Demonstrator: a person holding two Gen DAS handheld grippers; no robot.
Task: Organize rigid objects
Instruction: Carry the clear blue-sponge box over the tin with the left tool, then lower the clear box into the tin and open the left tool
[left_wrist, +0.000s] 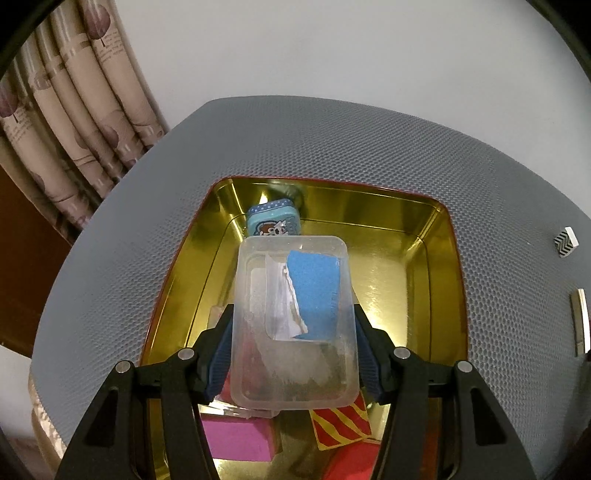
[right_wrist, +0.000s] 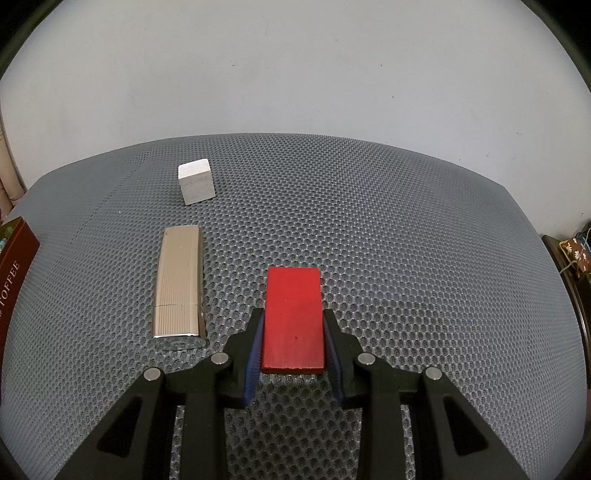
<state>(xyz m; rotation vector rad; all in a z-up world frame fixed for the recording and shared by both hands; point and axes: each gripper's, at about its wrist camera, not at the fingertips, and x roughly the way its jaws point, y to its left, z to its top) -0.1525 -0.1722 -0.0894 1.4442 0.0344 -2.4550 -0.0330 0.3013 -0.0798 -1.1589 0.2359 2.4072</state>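
In the left wrist view my left gripper (left_wrist: 293, 317) is shut on a clear plastic box (left_wrist: 291, 321) with a torn blue label, held over the gold tin tray (left_wrist: 424, 258). The tray holds a small blue tin (left_wrist: 273, 221), a pink block (left_wrist: 240, 441), a red and yellow striped piece (left_wrist: 341, 424) and a red block (left_wrist: 351, 463). In the right wrist view my right gripper (right_wrist: 293, 321) is shut on a red block (right_wrist: 292, 319), low over the grey mesh mat (right_wrist: 406, 240).
A gold ribbed case (right_wrist: 180, 282) and a white cube (right_wrist: 195, 181) lie on the mat left of the red block. A dark red toffee tin wall (right_wrist: 14, 258) stands at the far left. A patterned cube (left_wrist: 566, 242) lies right of the tray. Curtains (left_wrist: 62, 110) hang behind.
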